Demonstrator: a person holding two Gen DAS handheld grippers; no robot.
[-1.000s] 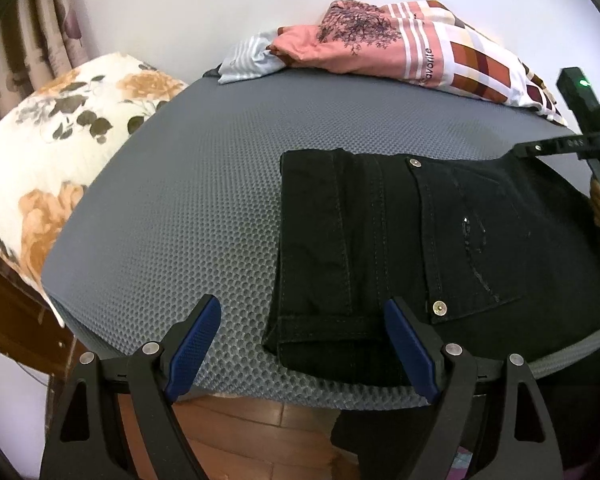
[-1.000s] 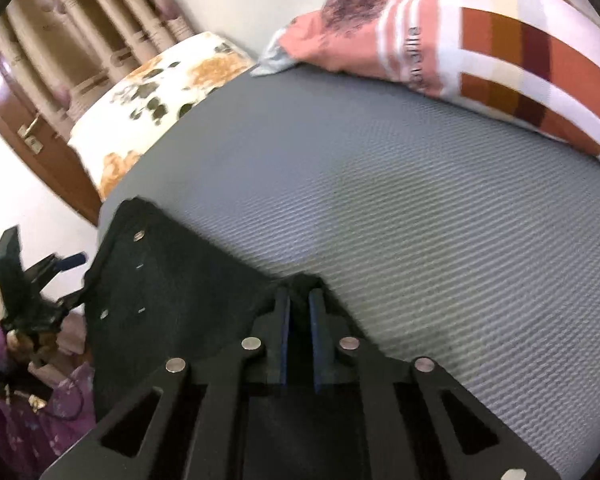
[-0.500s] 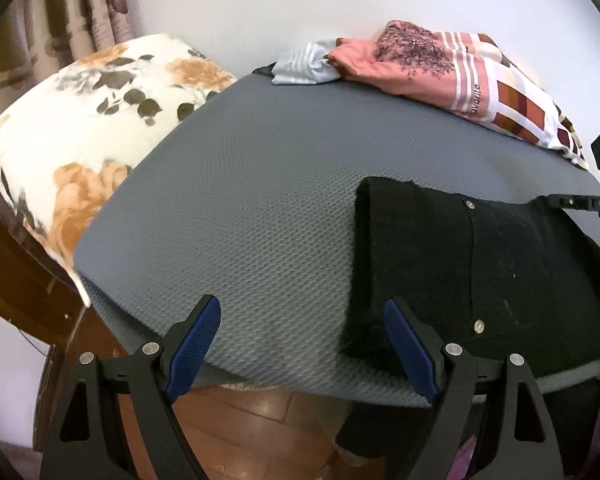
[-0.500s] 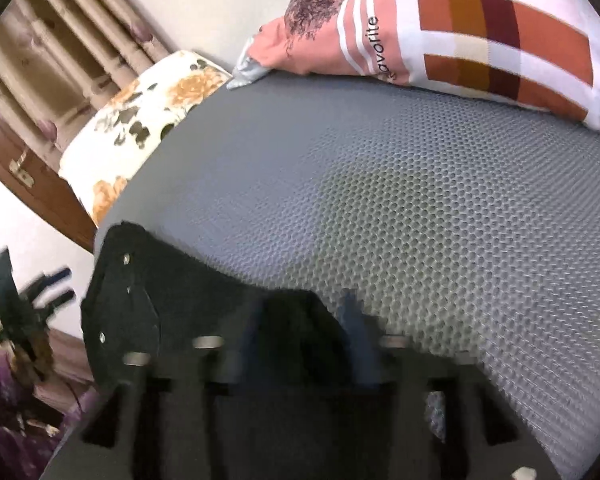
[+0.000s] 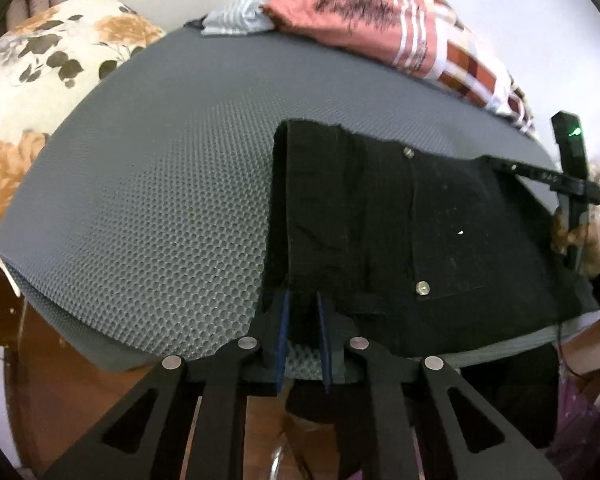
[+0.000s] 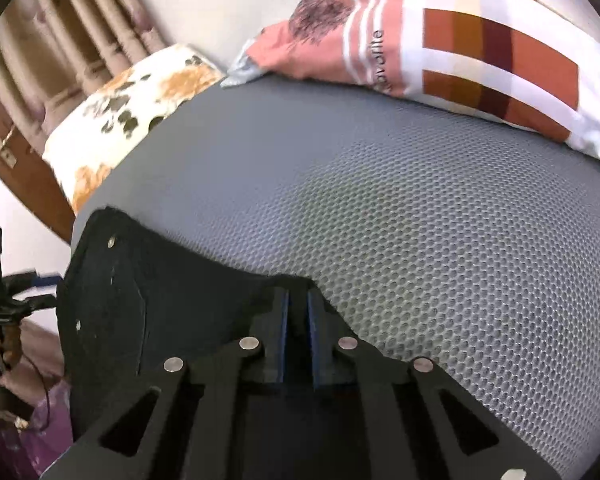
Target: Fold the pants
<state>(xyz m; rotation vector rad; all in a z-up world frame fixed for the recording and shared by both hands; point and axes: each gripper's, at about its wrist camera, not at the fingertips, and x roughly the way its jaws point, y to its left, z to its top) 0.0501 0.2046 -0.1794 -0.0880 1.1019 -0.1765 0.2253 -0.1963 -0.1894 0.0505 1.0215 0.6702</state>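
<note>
Black denim pants (image 5: 400, 240), partly folded, lie on a grey honeycomb-mesh mattress (image 5: 160, 200), near its front edge; the bundle's long axis runs side to side, from one gripper to the other.

Left gripper (image 5: 302, 312): blue-padded fingers (image 5: 283, 320) narrowed onto the near left corner of the fold, cloth pinched between them.

Right gripper (image 6: 298, 312): fingers (image 6: 314, 320) drawn close on the far right edge of the cloth, gripping it.

Each gripper holds one end, neither nearer the middle. Judgement: any further fold turns on carrying one held end across along that side-to-side axis.

Background: a floral cream cushion (image 5: 28, 80) to the left, a pink and rust patterned pillow (image 6: 460, 40) at the back.
</note>
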